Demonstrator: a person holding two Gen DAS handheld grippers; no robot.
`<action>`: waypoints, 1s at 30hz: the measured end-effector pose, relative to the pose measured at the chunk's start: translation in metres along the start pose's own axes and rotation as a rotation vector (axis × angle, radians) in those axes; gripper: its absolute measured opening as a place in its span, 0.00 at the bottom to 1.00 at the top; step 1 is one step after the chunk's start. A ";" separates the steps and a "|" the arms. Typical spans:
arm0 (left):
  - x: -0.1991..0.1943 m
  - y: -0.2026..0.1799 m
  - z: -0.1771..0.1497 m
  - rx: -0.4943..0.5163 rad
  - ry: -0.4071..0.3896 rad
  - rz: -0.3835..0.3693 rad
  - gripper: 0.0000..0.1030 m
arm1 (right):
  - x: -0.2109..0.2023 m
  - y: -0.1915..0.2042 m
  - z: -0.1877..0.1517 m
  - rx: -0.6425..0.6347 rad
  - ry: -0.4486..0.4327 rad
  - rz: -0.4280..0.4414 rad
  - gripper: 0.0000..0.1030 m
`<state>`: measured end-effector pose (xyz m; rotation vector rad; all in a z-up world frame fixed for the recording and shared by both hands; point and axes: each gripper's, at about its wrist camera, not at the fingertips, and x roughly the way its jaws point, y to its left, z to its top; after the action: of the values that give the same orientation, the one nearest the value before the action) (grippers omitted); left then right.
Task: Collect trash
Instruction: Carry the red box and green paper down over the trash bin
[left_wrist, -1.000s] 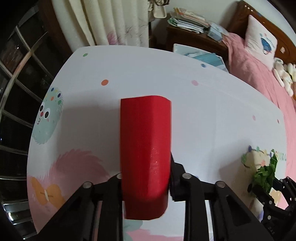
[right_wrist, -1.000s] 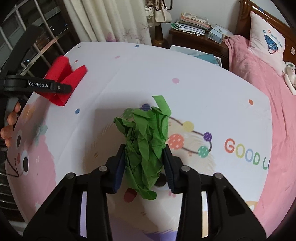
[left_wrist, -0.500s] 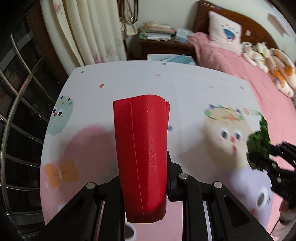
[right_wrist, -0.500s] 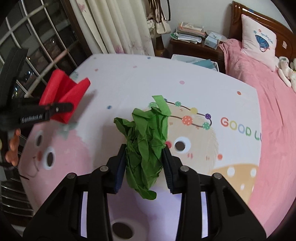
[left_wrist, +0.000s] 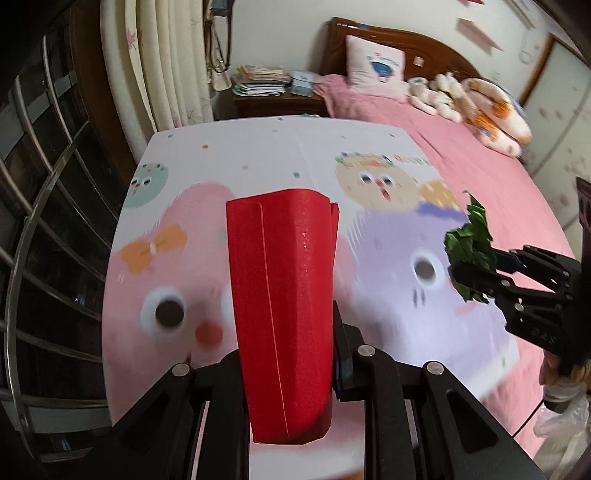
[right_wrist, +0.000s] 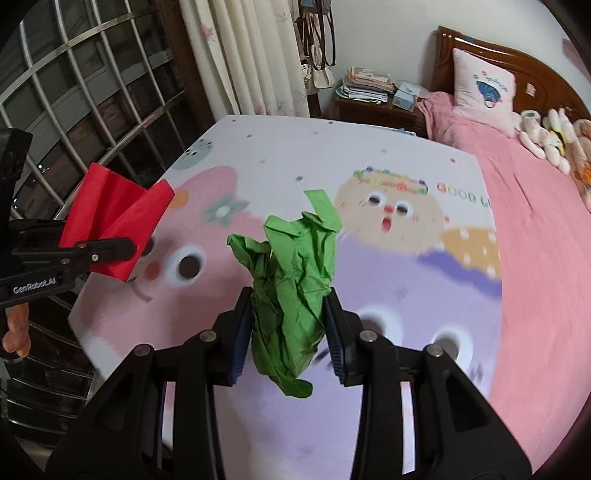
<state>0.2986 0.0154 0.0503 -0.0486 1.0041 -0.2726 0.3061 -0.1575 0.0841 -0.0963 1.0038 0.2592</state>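
A folded piece of red paper (left_wrist: 282, 295) stands up between the pads of my left gripper (left_wrist: 286, 373), which is shut on it well above the cartoon-printed table (left_wrist: 258, 155). In the right wrist view the same red paper (right_wrist: 114, 229) and left gripper (right_wrist: 107, 251) hang at the left. My right gripper (right_wrist: 288, 325) is shut on a crumpled wad of green paper (right_wrist: 291, 273), also lifted off the table (right_wrist: 295, 147). From the left wrist view the green paper (left_wrist: 469, 251) and right gripper (left_wrist: 476, 277) sit at the right edge.
A pink bed (right_wrist: 535, 221) with a pillow and plush toys runs along the table's right side. A wooden nightstand (right_wrist: 376, 107) piled with books stands behind it, beside cream curtains (right_wrist: 251, 55). A metal window grille (right_wrist: 74, 110) is at the left. A white plastic bag (left_wrist: 561, 417) shows low right.
Both grippers have risen and pulled back from the table, each still holding its paper. More of the table's near end and the bed has come into view.
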 end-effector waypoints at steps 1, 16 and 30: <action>-0.010 0.002 -0.016 0.012 0.001 -0.011 0.17 | -0.006 0.010 -0.010 0.009 0.000 -0.006 0.32; -0.094 -0.001 -0.225 0.229 0.043 -0.083 0.17 | -0.070 0.125 -0.183 0.087 0.072 -0.021 0.32; -0.005 -0.024 -0.419 0.276 0.258 -0.133 0.18 | 0.022 0.126 -0.358 0.142 0.299 0.028 0.33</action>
<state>-0.0603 0.0291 -0.1674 0.1748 1.2124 -0.5479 -0.0091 -0.1030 -0.1218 0.0090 1.3187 0.2009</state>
